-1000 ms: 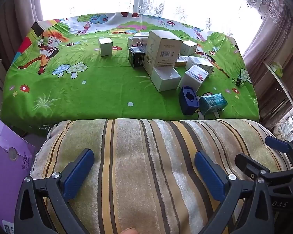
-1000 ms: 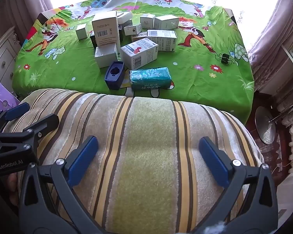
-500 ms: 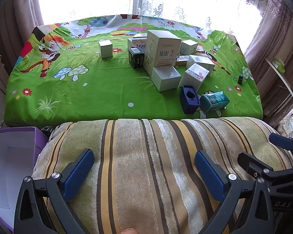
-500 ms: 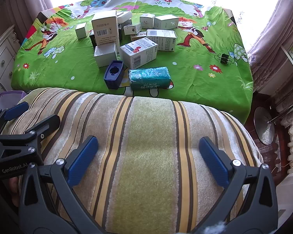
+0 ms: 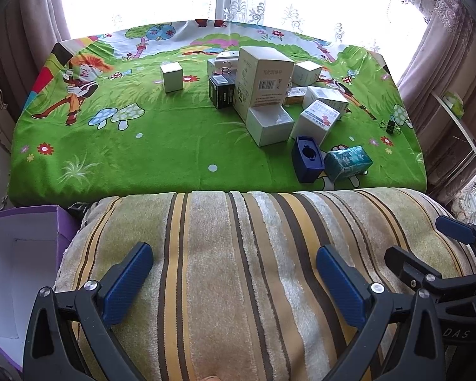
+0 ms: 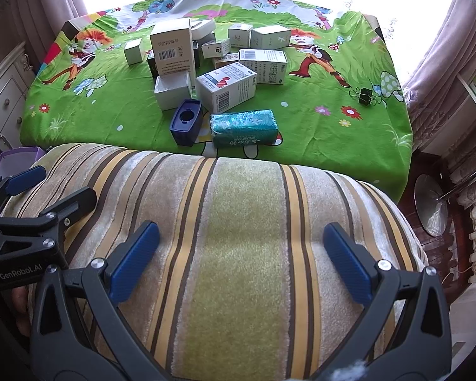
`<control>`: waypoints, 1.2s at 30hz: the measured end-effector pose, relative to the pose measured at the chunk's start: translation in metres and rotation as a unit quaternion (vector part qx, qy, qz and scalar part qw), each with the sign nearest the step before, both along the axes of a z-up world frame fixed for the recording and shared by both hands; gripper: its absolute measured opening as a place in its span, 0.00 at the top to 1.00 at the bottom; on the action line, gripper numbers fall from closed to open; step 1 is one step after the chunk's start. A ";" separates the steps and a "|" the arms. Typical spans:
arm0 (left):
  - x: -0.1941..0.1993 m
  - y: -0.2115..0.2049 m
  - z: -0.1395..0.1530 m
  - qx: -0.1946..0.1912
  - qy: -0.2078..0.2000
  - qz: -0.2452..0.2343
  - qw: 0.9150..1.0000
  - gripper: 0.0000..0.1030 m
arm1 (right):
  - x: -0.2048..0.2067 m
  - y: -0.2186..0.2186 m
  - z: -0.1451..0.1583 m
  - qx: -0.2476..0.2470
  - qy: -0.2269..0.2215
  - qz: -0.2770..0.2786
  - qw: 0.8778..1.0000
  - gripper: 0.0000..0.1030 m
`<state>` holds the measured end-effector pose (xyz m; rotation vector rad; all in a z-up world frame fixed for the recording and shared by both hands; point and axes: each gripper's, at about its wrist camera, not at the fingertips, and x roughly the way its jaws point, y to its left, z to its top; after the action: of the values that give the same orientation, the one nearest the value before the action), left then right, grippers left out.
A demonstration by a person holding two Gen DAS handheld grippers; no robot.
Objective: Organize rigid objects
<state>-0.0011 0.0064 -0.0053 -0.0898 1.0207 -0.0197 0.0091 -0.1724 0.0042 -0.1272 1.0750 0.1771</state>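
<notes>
While both grippers — left gripper [image 5: 234, 281], right gripper [image 6: 241, 258] — are held wide, empty, light stiff boxes [image 6: 227, 87] are best pinched across flat sides.

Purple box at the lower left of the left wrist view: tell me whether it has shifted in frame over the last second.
Yes. Against the striped cushion, the purple box now shows its open white inside; earlier only a purple flap showed there.

The purple box [image 5: 19, 254] now shows its open white inside at the left wrist view's left edge. In the right wrist view, it [image 6: 17, 160] emerges beside the striped cushion [image 6: 238, 238].
</notes>
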 end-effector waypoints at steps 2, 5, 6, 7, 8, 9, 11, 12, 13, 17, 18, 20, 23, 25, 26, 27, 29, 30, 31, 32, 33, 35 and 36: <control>0.000 0.000 0.000 0.000 0.001 0.000 1.000 0.00 | 0.000 0.000 0.000 0.001 0.000 0.000 1.000 0.00; -0.001 0.000 0.000 -0.002 0.003 0.000 1.000 0.00 | -0.001 -0.001 0.000 0.002 -0.001 0.001 1.000 0.00; -0.001 -0.001 0.001 -0.002 0.003 0.000 1.000 0.00 | -0.001 -0.001 0.000 0.001 -0.001 0.001 1.000 0.00; -0.001 -0.001 0.001 -0.002 0.004 0.000 1.000 0.00 | -0.001 -0.001 0.000 0.002 -0.001 0.000 1.000 0.00; -0.001 -0.002 0.001 -0.001 0.005 0.001 1.000 0.00 | -0.001 -0.002 0.000 0.003 -0.001 0.000 1.000 0.00; -0.001 -0.002 0.002 0.000 0.005 0.001 1.000 0.00 | -0.002 -0.003 0.000 0.004 -0.001 0.000 1.000 0.00; -0.002 -0.003 0.002 0.001 0.006 0.001 1.000 0.00 | -0.002 -0.004 0.001 0.007 -0.002 0.000 1.000 0.00; -0.002 -0.003 0.002 0.001 0.007 0.001 1.000 0.00 | -0.002 -0.004 0.001 0.008 -0.002 0.000 1.000 0.00; -0.002 -0.002 0.002 -0.001 0.008 0.001 1.000 0.00 | -0.002 -0.004 0.001 0.008 -0.002 0.000 1.000 0.00; -0.002 0.001 0.003 -0.005 0.010 -0.002 1.000 0.00 | -0.002 -0.003 0.001 0.010 -0.005 0.001 1.000 0.00; -0.002 0.001 0.003 -0.005 0.011 -0.003 1.000 0.00 | -0.002 -0.003 0.001 0.010 -0.005 0.001 1.000 0.00; -0.001 0.000 0.002 -0.003 0.012 -0.004 1.000 0.00 | -0.002 -0.003 0.001 0.010 -0.005 0.001 1.000 0.00; -0.001 -0.002 0.002 0.003 0.014 -0.006 1.000 0.00 | -0.003 -0.003 0.001 0.010 -0.007 0.002 1.000 0.00; -0.001 -0.002 0.002 0.004 0.016 -0.008 1.000 0.00 | -0.003 -0.004 0.001 0.010 -0.007 0.002 1.000 0.00; 0.000 -0.001 0.001 0.005 0.019 -0.008 1.000 0.00 | -0.003 -0.004 0.001 0.010 -0.008 0.003 1.000 0.00; 0.000 -0.001 0.001 0.006 0.021 -0.008 1.000 0.00 | -0.002 -0.002 0.001 0.006 -0.005 0.007 1.000 0.00; 0.001 -0.002 0.001 0.008 0.023 -0.008 1.000 0.00 | 0.001 -0.001 0.001 0.002 -0.002 0.014 1.000 0.00; 0.001 -0.002 0.001 0.010 0.024 -0.009 1.000 0.00 | 0.002 -0.001 0.000 0.004 -0.001 0.015 1.000 0.00; 0.001 -0.002 0.001 0.011 0.024 -0.010 1.000 0.00 | 0.002 -0.001 -0.001 0.006 -0.002 0.015 1.000 0.00; 0.001 -0.003 0.001 0.012 0.024 -0.011 1.000 0.00 | 0.001 -0.002 -0.001 0.006 -0.004 0.016 1.000 0.00; 0.001 -0.003 0.001 0.013 0.024 -0.012 1.000 0.00 | 0.001 -0.002 -0.001 0.007 -0.004 0.016 1.000 0.00; -0.001 -0.003 0.001 0.010 0.022 -0.014 1.000 0.00 | -0.001 -0.004 0.000 0.015 -0.004 0.016 1.000 0.00; -0.001 -0.002 0.002 0.007 0.020 -0.015 1.000 0.00 | -0.001 -0.006 0.001 0.021 -0.002 0.019 1.000 0.00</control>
<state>-0.0025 0.0044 -0.0037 -0.0624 1.0625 -0.0386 0.0080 -0.1781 0.0052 -0.1105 1.0646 0.2320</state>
